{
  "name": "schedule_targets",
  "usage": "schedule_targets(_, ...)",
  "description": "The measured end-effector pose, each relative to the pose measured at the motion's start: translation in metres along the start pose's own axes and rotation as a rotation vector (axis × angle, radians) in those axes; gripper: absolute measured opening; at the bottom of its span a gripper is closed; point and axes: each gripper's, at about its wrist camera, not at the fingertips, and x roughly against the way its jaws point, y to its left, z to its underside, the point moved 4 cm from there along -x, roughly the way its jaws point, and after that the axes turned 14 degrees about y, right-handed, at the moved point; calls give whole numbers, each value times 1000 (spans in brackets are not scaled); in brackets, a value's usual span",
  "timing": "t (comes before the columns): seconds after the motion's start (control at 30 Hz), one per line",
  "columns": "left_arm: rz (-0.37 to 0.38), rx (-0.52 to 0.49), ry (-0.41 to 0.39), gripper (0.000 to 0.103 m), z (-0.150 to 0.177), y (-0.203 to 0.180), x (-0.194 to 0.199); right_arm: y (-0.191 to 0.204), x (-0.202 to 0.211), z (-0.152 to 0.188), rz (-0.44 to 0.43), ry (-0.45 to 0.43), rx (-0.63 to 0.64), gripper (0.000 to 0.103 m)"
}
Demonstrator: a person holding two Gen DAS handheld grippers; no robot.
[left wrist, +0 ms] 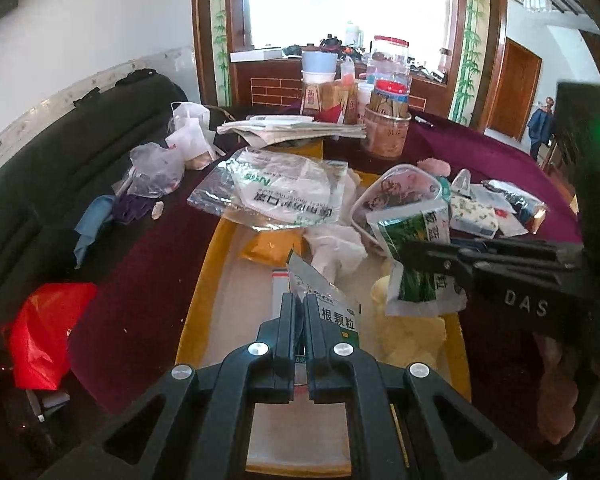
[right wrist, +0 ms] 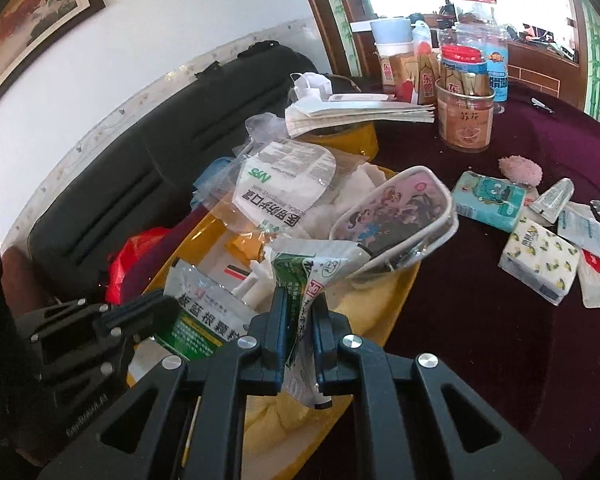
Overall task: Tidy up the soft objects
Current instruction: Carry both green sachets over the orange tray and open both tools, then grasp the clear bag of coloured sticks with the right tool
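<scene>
- Carrying two sachets over the yellow tray (right wrist: 396, 300) — this looks like the drop-off step.
- Left tongs (left wrist: 299, 312) clenched on a green-and-white granule sachet (left wrist: 332, 308); right tongs (right wrist: 300, 332) grasping a crumpled green sachet (right wrist: 300, 280).
- Next: lower both and release them among the mask pack (right wrist: 284, 188) and pouch (right wrist: 396, 216).
- Tissue packs (right wrist: 540, 260) wait on the maroon surface (right wrist: 460, 340).
</scene>
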Motion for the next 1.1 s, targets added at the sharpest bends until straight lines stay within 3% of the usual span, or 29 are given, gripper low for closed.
schedule_targets(0.17, -17, -3, 17, 3, 4, -1, -8, 4, -8, -5, 16, 2, 12, 13)
schedule_targets(0.3, -48, -15, 11, 7, 6, -2, -6, 4, -11, -4, 17, 5, 10, 26)
schedule_targets(0.43, -68, -24, 1, 7, 6, -5, -1, 2, -7, -3, 12, -8, 3, 27)
schedule_targets(0.53, -101, -40, -13, 11, 6, -9, 3, -1, 1, -1, 1, -21, -5, 34)
schedule_targets(0.57, -110, -49, -11, 22, 6, -11, 6, -2, 6, 1, -1, -33, -3, 37)
schedule_targets(0.6, -116, -54, -12, 40, 6, -13, 8, -4, 11, 2, -1, -46, -1, 42)
schedule_targets(0.63, -120, -58, -24, 49, 5, -15, 13, -5, 15, 3, -1, -56, 1, 45)
schedule_targets(0.7, -121, -54, -72, 78, 5, -18, 25, -16, 32, 8, 4, -96, -14, 59)
schedule_targets(0.8, -103, -51, -171, 86, 1, -26, 50, -39, 53, 15, 24, -148, -54, 75)
schedule_targets(0.87, -63, -80, -200, 86, -3, -41, 61, -62, 66, 22, 52, -169, -94, 79)
schedule_targets(0.97, -22, -126, -210, 87, -13, -65, 69, -101, 81, 31, 91, -173, -162, 78)
schedule_targets(1.1, 128, -193, -165, 89, -32, -107, 63, -164, 107, 41, 133, -183, -290, 79)
